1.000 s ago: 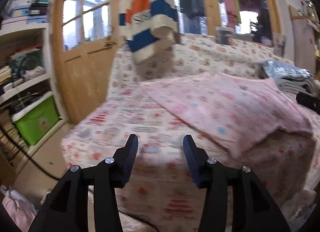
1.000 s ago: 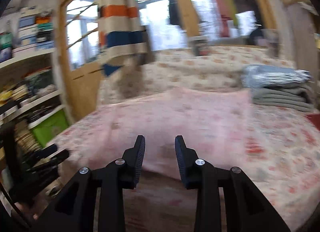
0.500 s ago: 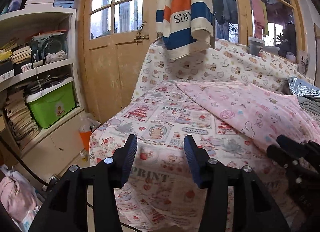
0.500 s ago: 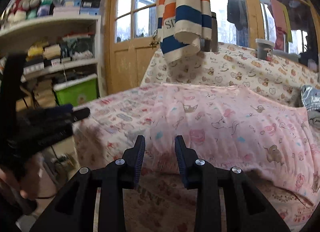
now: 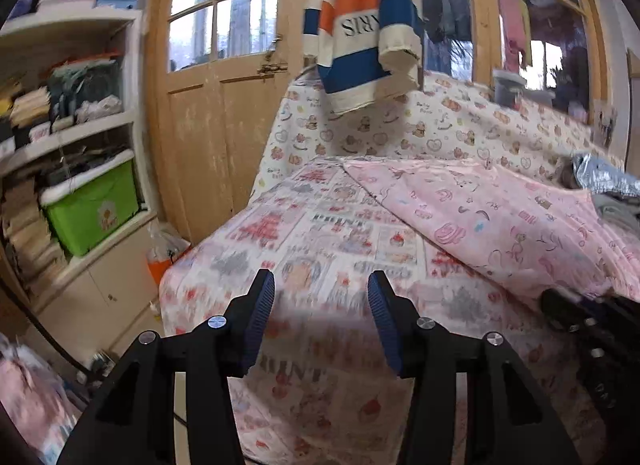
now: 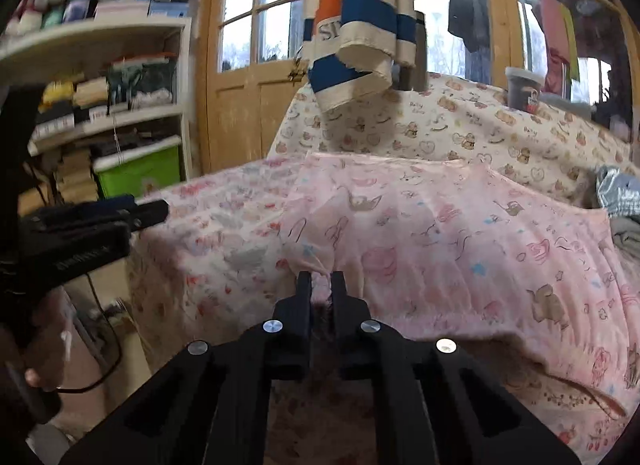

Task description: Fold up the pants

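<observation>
Both right tongs [image 6: 320, 279] arms now clamped on pink pants [image 6: 460, 249] edge, prev. apart.

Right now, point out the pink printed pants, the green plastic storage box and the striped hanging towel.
Pink printed pants [image 6: 460, 241]: right wrist view, on the middle of the spread fabric.
Green plastic storage box [image 5: 94, 211]: left wrist view, on its front wall.
Striped hanging towel [image 5: 360, 25]: left wrist view, on its lettered band.

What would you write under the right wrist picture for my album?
The right gripper pinches a corner of the pink pants on the patterned bed cover.
</observation>
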